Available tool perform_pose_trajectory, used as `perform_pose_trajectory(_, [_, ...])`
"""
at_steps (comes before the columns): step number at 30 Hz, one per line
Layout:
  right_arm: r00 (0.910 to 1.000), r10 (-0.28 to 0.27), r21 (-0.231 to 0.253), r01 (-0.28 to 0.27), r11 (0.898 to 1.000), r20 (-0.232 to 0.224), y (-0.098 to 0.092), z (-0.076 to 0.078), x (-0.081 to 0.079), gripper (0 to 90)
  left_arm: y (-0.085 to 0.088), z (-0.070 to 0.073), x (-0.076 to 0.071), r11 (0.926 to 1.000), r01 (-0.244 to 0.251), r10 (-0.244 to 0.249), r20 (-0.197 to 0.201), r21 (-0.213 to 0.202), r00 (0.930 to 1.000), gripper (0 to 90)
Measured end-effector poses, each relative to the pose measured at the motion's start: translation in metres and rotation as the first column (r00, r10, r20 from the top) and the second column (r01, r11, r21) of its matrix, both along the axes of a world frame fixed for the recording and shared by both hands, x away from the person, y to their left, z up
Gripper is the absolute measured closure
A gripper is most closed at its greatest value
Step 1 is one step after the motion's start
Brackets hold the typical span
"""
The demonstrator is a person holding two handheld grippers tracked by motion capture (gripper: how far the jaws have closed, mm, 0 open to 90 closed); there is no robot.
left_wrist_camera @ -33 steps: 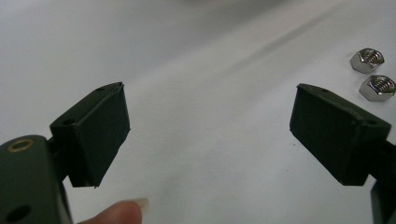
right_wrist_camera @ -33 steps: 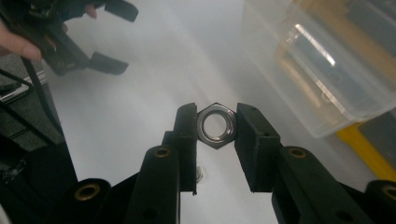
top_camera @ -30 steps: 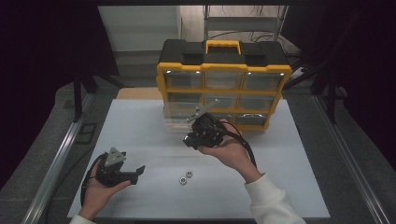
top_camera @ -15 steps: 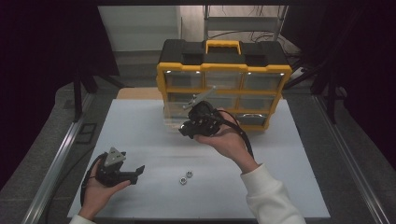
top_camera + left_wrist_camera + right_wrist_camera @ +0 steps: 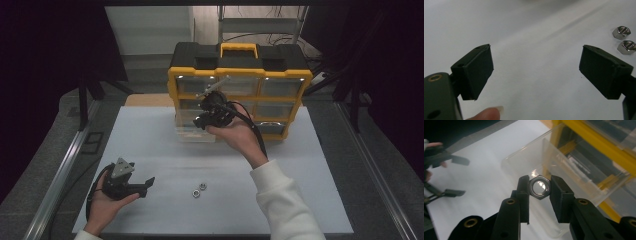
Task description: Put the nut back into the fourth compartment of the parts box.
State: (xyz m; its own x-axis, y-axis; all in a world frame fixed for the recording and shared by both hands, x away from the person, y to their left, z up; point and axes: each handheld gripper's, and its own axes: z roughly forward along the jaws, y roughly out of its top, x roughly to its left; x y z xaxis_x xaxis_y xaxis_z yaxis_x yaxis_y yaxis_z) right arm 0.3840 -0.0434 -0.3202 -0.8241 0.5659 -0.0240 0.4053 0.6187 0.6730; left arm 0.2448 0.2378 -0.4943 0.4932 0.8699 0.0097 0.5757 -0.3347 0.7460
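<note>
A white table [image 5: 150, 145] lay under dim surroundings; the right gripper [image 5: 539, 185] was clamped on a shiny hex nut [image 5: 539, 187], holding it just above a clear drawer [image 5: 574, 177] pulled from the yellow organiser [image 5: 240, 75]; next, I judged, came lowering and releasing; the left gripper [image 5: 536, 70] rested wide open, empty, two nuts [image 5: 624, 41] beside it

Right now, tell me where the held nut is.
The nut sits clamped in the right tool, above the pulled-out clear drawer of the yellow organizer.
</note>
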Motion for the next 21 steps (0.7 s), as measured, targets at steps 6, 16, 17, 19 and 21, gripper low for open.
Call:
perform_pose_trajectory(6, [0.9989,-0.036,-0.012,0.037,0.999,0.031,0.006,-0.003,0.008,70.5,0.0,0.0,0.0,1.0,-0.001,0.001,0.001,-0.001,1.0,12.8])
perform_pose_trajectory(16, [0.9973,-0.069,0.029,0.069,0.997,0.026,0.005,-0.01,0.02,39.7,0.001,0.0,-0.001,1.0,-0.002,0.002,0.001,-0.003,1.0,12.8])
perform_pose_trajectory(17, [0.9973,-0.069,0.039,0.068,0.997,0.025,0.004,-0.009,0.019,36.3,0.001,0.0,-0.001,1.0,-0.003,0.003,0.001,-0.001,1.0,12.8])
perform_pose_trajectory(19, [0.9977,-0.057,0.068,0.055,0.996,0.037,0.003,-0.006,0.015,31.3,0.001,0.0,-0.001,1.0,-0.003,0.003,0.001,-0.001,1.0,12.8])
perform_pose_trajectory(21, [0.9983,-0.035,0.091,0.031,0.995,0.047,0.002,-0.003,0.01,29.4,0.001,0.0,-0.001,1.0,-0.002,0.002,0.0,-0.001,1.0,12.8])
